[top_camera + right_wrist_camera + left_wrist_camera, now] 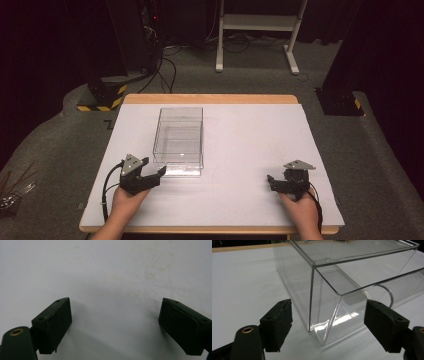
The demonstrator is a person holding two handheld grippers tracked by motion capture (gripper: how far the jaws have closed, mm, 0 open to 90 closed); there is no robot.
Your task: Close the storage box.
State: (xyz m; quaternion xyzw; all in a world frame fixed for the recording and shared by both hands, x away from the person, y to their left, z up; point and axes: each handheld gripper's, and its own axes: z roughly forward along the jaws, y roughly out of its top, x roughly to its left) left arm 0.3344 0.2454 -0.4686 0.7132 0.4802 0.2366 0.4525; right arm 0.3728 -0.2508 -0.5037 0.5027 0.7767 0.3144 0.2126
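Left gripper [156, 172] sits at the near left corner of the clear box [179, 140], jaws apart, nothing pinched. In the left gripper view the box corner [313, 290] stands between the pads [278, 322] with air either side, no contact. Right gripper [274, 184] rests over bare table [250, 150] on the near right, well apart from the box, jaws spread, empty.

Box stands left of centre on the white table, open top, empty as far as I can tell. Looks like thin rigid acrylic: light, stiff, slick, likely to crack or skate if squeezed hard. Best hold, I'd say: pinch one wall near the top rim, by the corner where it's stiffest. Pads square to the wall, gentle close. Farther back: wooden table edge [210, 98], then grey carpet [250, 75].
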